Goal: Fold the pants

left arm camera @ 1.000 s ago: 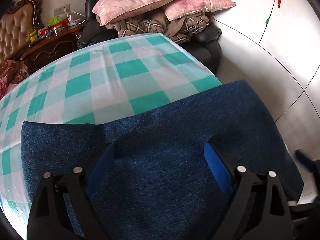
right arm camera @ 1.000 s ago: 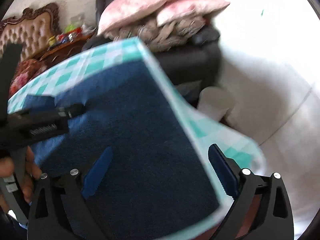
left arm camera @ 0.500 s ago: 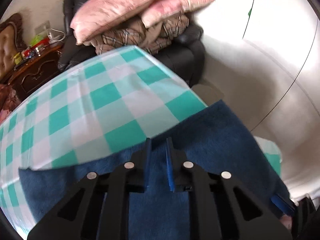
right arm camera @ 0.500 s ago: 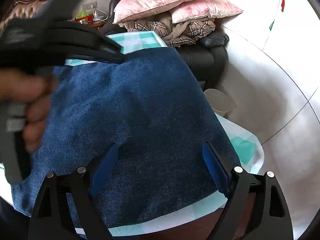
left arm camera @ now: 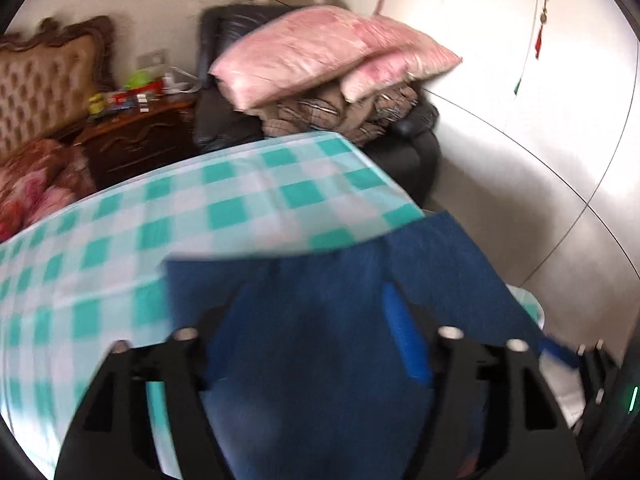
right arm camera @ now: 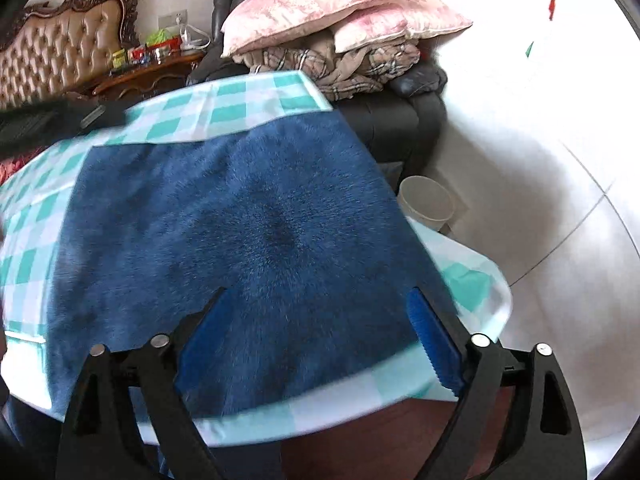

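In the left wrist view, we saw our left gripper [left arm camera: 316, 320] with its two blue fingers [left arm camera: 404, 336] spread apart and nothing pinched between them. The picture was blurry. The blue pants [left arm camera: 320, 360] lay right under the fingers, at the near right part of the table. The table had a green and white checked cloth [left arm camera: 160, 232] on it, and the cloth stretched away to the far left. Behind the table stood a black chair [left arm camera: 408, 156] piled with plaid blankets [left arm camera: 332, 116] and two pink pillows [left arm camera: 320, 56]. To the far left we saw a dark wooden cabinet [left arm camera: 136, 140] with small things on top, and a padded headboard [left arm camera: 44, 88] next to it. A white wardrobe [left arm camera: 520, 120] filled the right side.

In the right wrist view, our right gripper [right arm camera: 320, 320] also had its blue fingers [right arm camera: 432, 340] wide apart, holding nothing. The pants [right arm camera: 248, 216] were a thick, fuzzy blue block on the checked cloth [right arm camera: 224, 108]. They reached from the near edge of the table up toward the far edge and covered most of the right part. The fingers hovered over the near edge of the pants. On the floor to the right of the table stood a pale bin [right arm camera: 428, 204]. The same pink pillows [right arm camera: 328, 12] and chair [right arm camera: 404, 120] were at the far side. At the left edge, a black blurred shape [right arm camera: 56, 120] hung over the table, but we could not tell what it was.
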### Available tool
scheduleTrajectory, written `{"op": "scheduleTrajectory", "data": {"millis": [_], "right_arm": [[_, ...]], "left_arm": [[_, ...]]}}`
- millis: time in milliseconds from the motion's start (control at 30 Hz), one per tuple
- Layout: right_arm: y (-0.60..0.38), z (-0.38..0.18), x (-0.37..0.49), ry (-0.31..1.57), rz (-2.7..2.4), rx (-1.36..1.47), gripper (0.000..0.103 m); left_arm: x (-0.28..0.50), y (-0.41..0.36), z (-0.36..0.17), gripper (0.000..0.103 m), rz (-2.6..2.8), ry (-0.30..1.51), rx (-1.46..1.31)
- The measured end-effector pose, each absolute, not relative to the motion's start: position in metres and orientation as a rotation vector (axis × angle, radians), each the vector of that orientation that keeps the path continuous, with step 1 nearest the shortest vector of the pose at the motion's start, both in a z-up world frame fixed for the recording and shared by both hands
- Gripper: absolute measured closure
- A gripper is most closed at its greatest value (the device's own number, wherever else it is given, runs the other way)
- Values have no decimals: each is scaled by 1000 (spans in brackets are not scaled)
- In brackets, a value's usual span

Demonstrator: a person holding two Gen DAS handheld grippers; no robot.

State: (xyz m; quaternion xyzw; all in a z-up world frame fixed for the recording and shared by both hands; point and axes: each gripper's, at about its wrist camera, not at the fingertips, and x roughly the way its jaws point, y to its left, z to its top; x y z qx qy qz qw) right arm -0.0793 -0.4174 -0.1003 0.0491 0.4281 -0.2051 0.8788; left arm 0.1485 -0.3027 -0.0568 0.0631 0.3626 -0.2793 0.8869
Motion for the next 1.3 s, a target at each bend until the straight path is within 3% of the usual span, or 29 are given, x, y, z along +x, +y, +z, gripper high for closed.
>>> {"op": "scheduleTrajectory", "data": {"millis": [100,433,1300], "right_arm": [[-410,-87,-99,877,-439,107,13],[-409,-56,-144,821,-484,150,13],[-419,-56,-145,823,-495,157,13]], "left_arm": [[104,-268,-52,2,-576,744,92],[21,-255,-44,2,-566,728,141],[24,-263,-49,2,-558,762,150]]}}
